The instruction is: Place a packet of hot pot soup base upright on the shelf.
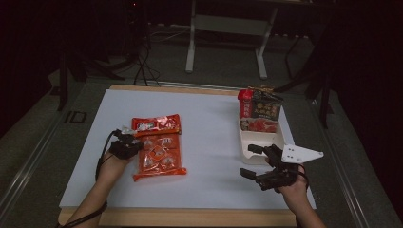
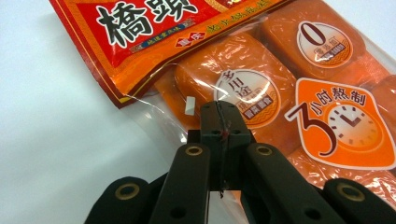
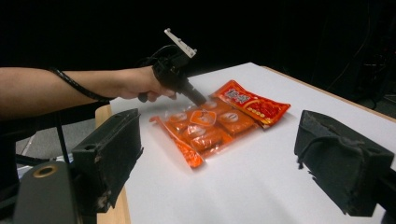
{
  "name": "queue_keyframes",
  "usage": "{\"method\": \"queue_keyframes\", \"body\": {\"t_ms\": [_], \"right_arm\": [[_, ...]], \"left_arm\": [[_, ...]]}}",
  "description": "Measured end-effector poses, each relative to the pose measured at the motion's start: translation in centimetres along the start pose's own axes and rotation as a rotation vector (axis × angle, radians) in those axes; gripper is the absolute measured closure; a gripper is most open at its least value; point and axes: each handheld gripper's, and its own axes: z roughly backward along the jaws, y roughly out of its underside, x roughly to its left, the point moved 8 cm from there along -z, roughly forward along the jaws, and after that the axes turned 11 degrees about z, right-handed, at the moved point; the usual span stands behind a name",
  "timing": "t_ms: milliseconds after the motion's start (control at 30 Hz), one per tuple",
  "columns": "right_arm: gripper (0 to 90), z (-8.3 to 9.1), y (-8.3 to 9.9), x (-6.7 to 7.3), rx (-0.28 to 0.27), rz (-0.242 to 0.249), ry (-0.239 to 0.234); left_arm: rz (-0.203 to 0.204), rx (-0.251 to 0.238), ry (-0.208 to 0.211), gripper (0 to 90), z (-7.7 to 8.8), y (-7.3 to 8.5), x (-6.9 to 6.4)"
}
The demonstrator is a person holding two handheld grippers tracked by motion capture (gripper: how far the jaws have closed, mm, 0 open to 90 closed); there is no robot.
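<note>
Orange seasoning pack (image 1: 157, 148), seen from the high view: flat on the white surface (image 1: 209, 128), left of centre, red printed end toward twelve o'clock, clear end toward six. Left tool (image 1: 134, 145) at the pack's nine o'clock edge, jaws pressed together over the clear film at the rim (film pinched or merely under the tips, cannot tell). Right tool (image 1: 252, 161) at about four o'clock on the surface, jaws spread wide, nothing between them, grey three-cornered plate on top. White tray (image 1: 280, 140) just at its twelve o'clock, holding upright red and dark packets (image 1: 259, 110).

Left gripper view: left tool (image 2: 219, 109) with both black jaws meeting along one seam, no gap. Tips over the transparent film of the orange seasoning pack (image 2: 261, 88), just below the red banner with large black characters; orange blocks with round labels at one to three o'clock of the tips.

Right gripper view: right tool (image 3: 219, 154) wide apart, one padded jaw at eight o'clock, the other at four, bare white surface (image 3: 261, 186) in between. Beyond, orange seasoning pack (image 3: 219, 123) lying flat, left tool (image 3: 198, 99) angled down onto its near-left side, held in a hand (image 3: 140, 86) coming in from nine o'clock.
</note>
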Motion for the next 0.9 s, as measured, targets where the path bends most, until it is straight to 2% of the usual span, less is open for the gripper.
{"method": "queue_keyframes", "body": {"t_ms": [67,167,233,267,300,333,367,400,433,567,600,633,667,733,767,900], "right_arm": [[14.3,0.0,0.0,0.0,-0.001,-0.001,-0.001],[14.4,0.0,0.0,0.0,0.001,-0.001,-0.003],[14.3,0.0,0.0,0.0,0.002,0.000,-0.004],[14.3,0.0,0.0,0.0,0.001,-0.001,-0.004],[14.4,0.0,0.0,0.0,0.002,-0.001,-0.004],[14.3,0.0,0.0,0.0,0.002,0.000,-0.002],[14.3,0.0,0.1,0.0,0.004,-0.001,-0.001],[14.3,0.0,0.1,0.0,0.003,-0.001,-0.001],[14.3,0.1,0.1,0.0,0.004,-0.002,0.000],[14.3,0.4,0.3,0.0,0.002,-0.007,0.002],[14.3,0.4,0.3,0.0,0.002,-0.007,0.002],[14.3,0.4,0.3,-0.1,0.000,-0.011,0.002],[14.4,0.5,0.3,-0.2,0.000,-0.010,0.003],[14.4,0.5,0.3,-0.2,0.000,-0.010,0.005],[14.3,0.4,0.3,-0.2,-0.002,-0.011,0.002],[14.3,0.4,0.1,0.0,0.002,0.000,0.004]], "left_arm": [[-0.024,0.002,0.025,90.0,-0.4,-0.2,-1.5],[-0.035,0.007,0.047,90.0,-0.7,-0.3,-2.6],[-0.033,0.018,0.111,90.0,-0.9,-0.3,-3.7],[-0.041,0.023,0.144,90.0,-1.1,-0.3,-4.7],[-0.049,0.025,0.147,90.0,-1.3,-0.3,-5.4],[-0.049,0.025,0.147,90.0,-1.3,-0.3,-5.4],[-0.102,0.027,0.116,90.0,-1.5,-0.6,-6.6],[-0.110,0.031,0.116,90.0,-1.6,-0.8,-7.0],[-0.100,0.029,0.112,90.0,-1.8,-1.0,-7.1],[-0.104,0.003,0.056,90.0,-1.4,-1.4,-6.3],[-0.104,0.003,0.056,90.0,-1.4,-1.4,-6.3],[-0.079,-0.027,0.049,90.0,-1.0,-1.7,-5.4],[-0.081,-0.037,0.037,90.0,-0.8,-1.8,-4.9],[-0.074,-0.037,0.028,90.0,-0.7,-1.8,-4.5],[-0.053,-0.048,0.026,90.0,-0.4,-2.0,-3.5],[-0.019,-0.040,-0.009,90.0,-0.7,-2.0,-1.9]]}}
